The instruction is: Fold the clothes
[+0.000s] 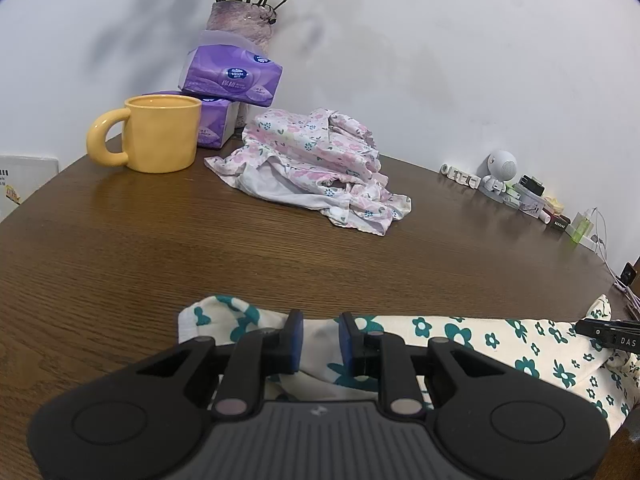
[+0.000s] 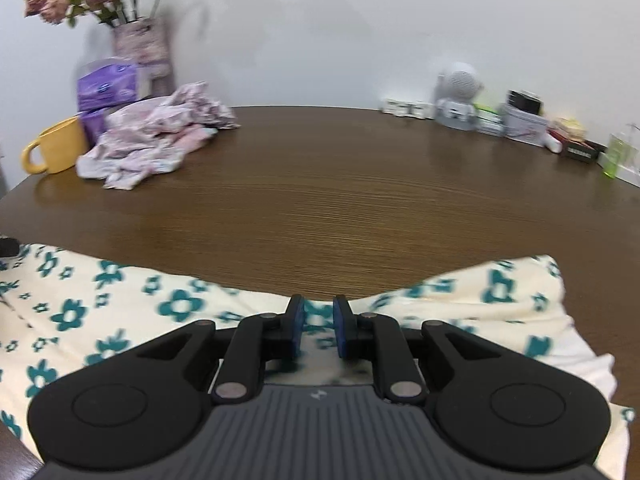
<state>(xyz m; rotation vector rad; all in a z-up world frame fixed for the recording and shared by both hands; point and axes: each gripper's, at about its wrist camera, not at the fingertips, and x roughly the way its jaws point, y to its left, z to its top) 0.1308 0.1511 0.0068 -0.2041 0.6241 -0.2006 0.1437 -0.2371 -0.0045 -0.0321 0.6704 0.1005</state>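
left gripper [image 1: 319,338]: jaws partway apart w/ the cream cloth sitting in the gap. Pads don't look like they're pressing it, so I'd say not pinching atm, prob lined up on the edge to grab.
right gripper [image 2: 319,328]: narrower gap, cloth between the blue pads [image 2: 298,330] here too. Frame's blurry so can't tell if it's actually clamped or just close.
cream garment with teal flowers [image 1: 500,344]: the piece being worked on, lying along the near edge of the table, stretched sideways btw the two grippers. Guessing one gripper per end so it can be lifted or folded evenly. Corner near the left gripper is curled up.
pink floral garment [image 1: 320,160]: crumpled heap further back, left of centre, well apart from the cream one. Not folded yet imo, prob next in line.
wooden table [image 1: 160,248]: bare brown stretch in the middle, looks like room left for the fold.
yellow mug [image 1: 160,132]: back left, just beside the pink heap.
purple tissue packs [image 1: 232,80]: two stacked, behind the mug.
vase of flowers [image 1: 240,24]: behind the tissues, by the wall.
small white robot figure [image 1: 500,172]: w/ other desk clutter along the wall on the right, out of the way.
progress: early, nothing folded yet afaict.
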